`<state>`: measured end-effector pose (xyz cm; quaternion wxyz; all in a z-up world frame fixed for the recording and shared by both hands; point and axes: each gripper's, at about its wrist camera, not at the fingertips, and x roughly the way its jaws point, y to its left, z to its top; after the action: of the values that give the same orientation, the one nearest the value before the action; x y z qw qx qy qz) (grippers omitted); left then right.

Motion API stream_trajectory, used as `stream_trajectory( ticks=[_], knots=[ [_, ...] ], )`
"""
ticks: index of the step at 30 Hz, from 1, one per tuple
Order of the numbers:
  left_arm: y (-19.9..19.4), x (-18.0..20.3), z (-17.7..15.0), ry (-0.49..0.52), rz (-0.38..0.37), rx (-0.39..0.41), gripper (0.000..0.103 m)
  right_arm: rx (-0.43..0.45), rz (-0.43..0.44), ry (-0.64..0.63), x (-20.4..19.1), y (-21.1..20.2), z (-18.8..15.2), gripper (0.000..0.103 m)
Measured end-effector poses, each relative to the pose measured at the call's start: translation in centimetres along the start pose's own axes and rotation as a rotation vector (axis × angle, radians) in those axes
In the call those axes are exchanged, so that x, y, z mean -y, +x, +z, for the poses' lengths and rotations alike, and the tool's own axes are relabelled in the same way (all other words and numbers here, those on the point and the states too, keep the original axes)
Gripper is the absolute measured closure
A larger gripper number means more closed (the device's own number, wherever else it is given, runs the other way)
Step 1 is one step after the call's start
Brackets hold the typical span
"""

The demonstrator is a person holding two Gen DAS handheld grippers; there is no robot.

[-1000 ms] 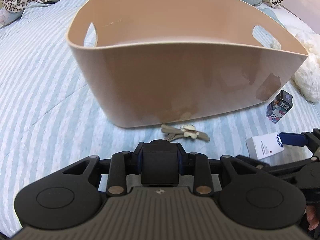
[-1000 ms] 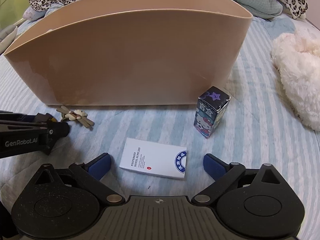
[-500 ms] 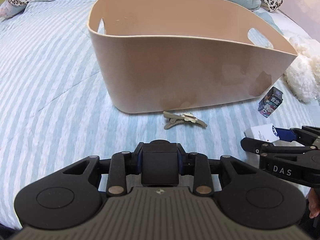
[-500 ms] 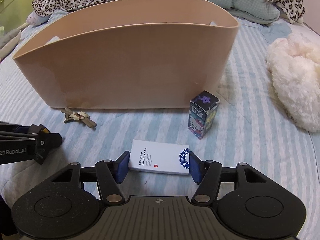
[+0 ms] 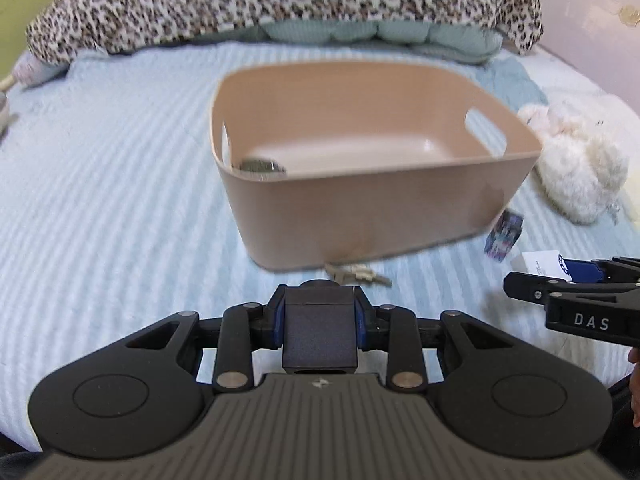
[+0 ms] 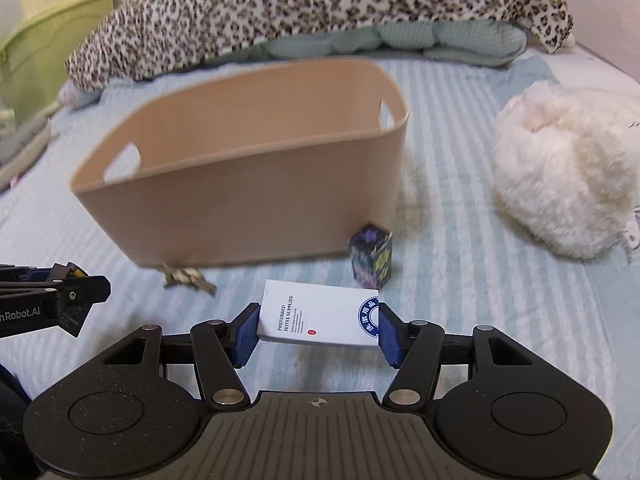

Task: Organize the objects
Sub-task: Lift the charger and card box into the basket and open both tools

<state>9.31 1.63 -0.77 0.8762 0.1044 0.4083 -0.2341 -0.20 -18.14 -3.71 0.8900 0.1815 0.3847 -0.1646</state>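
left wrist view: left gripper (image 5: pixel 319 322) pinches a dark grey block (image 5: pixel 319 330), held in front of the beige bin (image 5: pixel 372 204) on the striped bedspread (image 5: pixel 100 200). right wrist view: right gripper (image 6: pixel 318 330), pads pressed on a white box (image 6: pixel 320 314), holds it clear of the bedspread, in front of the bin; a small patterned carton (image 6: pixel 370 256) stands just beside the bin's right corner.

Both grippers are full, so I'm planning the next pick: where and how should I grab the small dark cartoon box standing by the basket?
Grip the small dark box across its two tall side faces, near mid-height, coming from above and the near side. It stands upright, and the beige basket blocks the far side.
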Motion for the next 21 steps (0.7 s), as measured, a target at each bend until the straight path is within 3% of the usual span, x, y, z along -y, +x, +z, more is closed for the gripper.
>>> stream_trajectory(
  ticks=[12,21],
  knots=[
    [-4.1,0.3,4.4,0.017,0.009,0.156,0.069,0.187,0.014,0.035,1.2,-4.1,5.4,0.046],
    [-3.2,0.5,8.6,0.033,0.049,0.232,0.069,0.254,0.015,0.002,0.5,-3.0,9.8,0.046]
  ],
)
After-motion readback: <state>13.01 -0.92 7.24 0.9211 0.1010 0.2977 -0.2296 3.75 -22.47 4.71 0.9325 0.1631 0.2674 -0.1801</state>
